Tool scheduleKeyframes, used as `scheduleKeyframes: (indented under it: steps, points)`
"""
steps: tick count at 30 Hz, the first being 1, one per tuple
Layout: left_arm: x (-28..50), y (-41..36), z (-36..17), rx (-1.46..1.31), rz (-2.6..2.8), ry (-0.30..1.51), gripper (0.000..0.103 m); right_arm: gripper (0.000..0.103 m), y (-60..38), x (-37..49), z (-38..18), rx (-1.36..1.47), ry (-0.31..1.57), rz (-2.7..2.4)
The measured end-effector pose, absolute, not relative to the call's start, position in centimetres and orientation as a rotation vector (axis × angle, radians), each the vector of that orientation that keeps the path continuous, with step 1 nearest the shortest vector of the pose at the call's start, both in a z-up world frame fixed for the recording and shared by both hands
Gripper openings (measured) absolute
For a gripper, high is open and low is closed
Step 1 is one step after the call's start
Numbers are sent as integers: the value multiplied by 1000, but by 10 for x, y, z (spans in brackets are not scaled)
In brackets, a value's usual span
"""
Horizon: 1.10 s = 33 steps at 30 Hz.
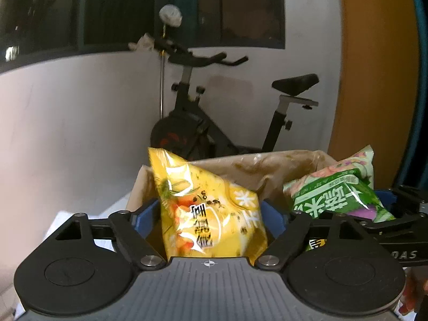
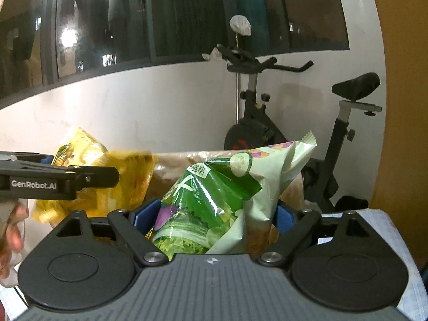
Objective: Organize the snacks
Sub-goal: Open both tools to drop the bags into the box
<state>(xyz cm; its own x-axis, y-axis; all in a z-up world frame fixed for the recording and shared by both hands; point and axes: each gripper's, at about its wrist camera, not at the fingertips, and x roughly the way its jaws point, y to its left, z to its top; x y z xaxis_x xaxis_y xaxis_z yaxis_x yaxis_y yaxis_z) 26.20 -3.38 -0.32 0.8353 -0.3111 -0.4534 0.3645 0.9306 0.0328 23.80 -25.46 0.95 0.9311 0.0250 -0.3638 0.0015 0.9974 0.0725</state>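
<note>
Left wrist view first: the left tool (image 1: 211,211) has a yellow snack bag (image 1: 208,208) standing between its blue pads (image 1: 145,218), jaws spread wide around it, the bag filling the gap from pad to pad in the centre of the frame. Whether the pads truly press on it or just flank it, I cannot tell. Behind the bag sits a brown paper bag (image 1: 256,168), its open rim crossing the middle of the frame. At the lower right the green snack bag (image 1: 337,195) pokes in, with the right tool's black linkage below it.

Over to the right wrist view: the right tool (image 2: 214,219) stands just as wide, the green snack bag (image 2: 214,203) upright between its blue pads (image 2: 145,218) (printed leaves and a pale top corner showing), dead centre. Again, contact at the pads is too close to call. The left tool (image 2: 88,179) reaches in from the left edge, the yellow snack bag (image 2: 112,179) blurred beside it, and a hand (image 2: 12,238) shows at lower left. The brown paper bag (image 2: 174,165) sits between and behind the two snack bags.

Background: an exercise bike (image 2: 294,123) against the white wall (image 2: 133,112), upper right. A pale checked table (image 2: 393,230) shows at the right edge.
</note>
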Motion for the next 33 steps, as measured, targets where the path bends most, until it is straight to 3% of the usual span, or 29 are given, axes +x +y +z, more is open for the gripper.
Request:
scheduleKeyframes:
  steps: [4, 22, 33]
  points:
    - [258, -19, -4, 79, -362, 475, 84, 98, -256, 236, 11, 94, 379, 10]
    - [198, 7, 21, 130, -272, 426, 84, 98, -234, 181, 23, 79, 396, -31]
    - [143, 24, -17, 125, -301, 395, 84, 99, -225, 124, -7, 37, 383, 39]
